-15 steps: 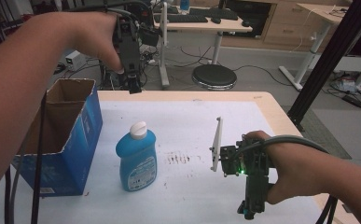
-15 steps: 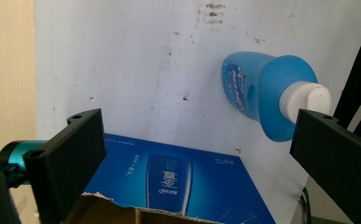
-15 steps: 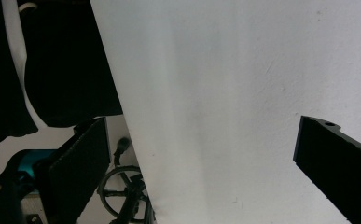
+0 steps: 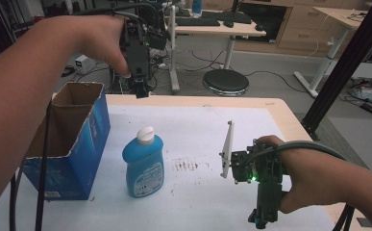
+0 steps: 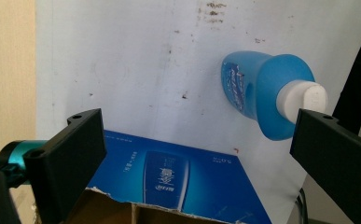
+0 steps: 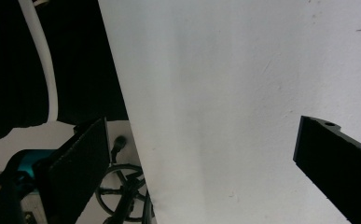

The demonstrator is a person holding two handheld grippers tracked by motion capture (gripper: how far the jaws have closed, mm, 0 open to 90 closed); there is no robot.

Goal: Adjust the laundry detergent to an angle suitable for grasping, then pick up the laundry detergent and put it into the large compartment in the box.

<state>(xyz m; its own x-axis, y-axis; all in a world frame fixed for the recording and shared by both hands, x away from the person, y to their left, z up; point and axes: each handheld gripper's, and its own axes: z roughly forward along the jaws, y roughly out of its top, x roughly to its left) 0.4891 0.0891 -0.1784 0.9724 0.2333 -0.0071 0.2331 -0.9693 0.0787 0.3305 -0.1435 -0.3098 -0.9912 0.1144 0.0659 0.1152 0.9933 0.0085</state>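
Nothing can be read with certainty. The blue bottle [image 4: 143, 163] carries a white-and-blue front label with print too small to make out in the high view; in the left gripper view its label [image 5: 236, 86] shows white lettering, blurred beyond reading. The blue box [image 5: 169, 179] bears a white logo and a line of characters on its side panel, also illegible, and a small white sticker low on its front [image 4: 52, 194].
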